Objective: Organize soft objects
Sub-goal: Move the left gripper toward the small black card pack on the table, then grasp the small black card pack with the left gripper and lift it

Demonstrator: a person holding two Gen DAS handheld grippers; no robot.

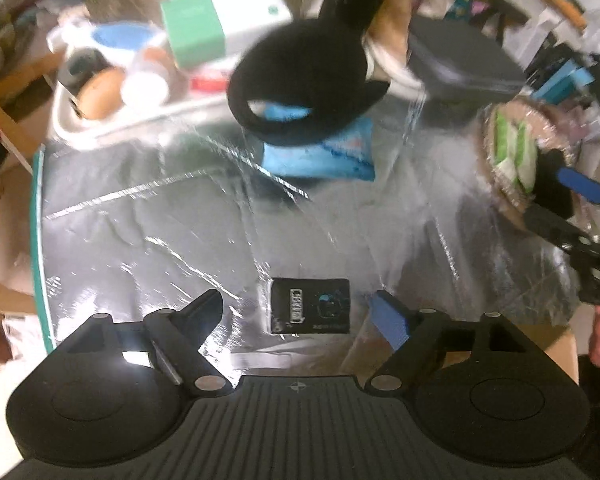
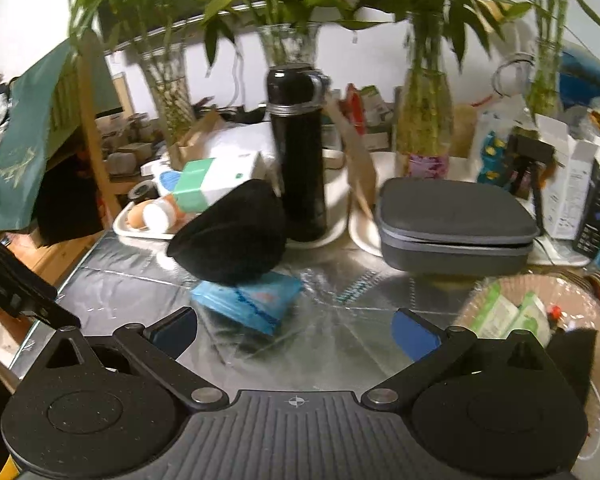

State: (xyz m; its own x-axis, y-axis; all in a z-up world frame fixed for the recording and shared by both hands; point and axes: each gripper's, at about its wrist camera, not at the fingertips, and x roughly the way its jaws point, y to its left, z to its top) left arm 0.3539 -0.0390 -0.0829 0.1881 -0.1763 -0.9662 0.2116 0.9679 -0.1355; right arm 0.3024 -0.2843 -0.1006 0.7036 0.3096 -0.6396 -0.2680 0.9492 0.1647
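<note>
A black soft cap (image 1: 300, 92) rests partly on a blue tissue pack (image 1: 324, 156) at the far middle of the foil-covered table (image 1: 140, 240). My left gripper (image 1: 300, 312) points down at the table, open. A small black packet (image 1: 310, 306) lies flat between its fingers, and the pads do not touch it. In the right wrist view the cap (image 2: 232, 236) and the tissue pack (image 2: 252, 300) lie ahead of my right gripper (image 2: 294, 334), which is open with nothing in it. Its blue pad (image 1: 580, 186) hangs over a wicker basket (image 1: 496, 196) holding green packs (image 1: 512, 148).
A grey zip case (image 2: 456, 224) and a black flask (image 2: 298, 152) stand behind the cap. At the back left is a white tray (image 2: 140, 236) with an egg, a green box and small jars. Vases of bamboo line the back. The table's left edge (image 1: 36, 216) is close.
</note>
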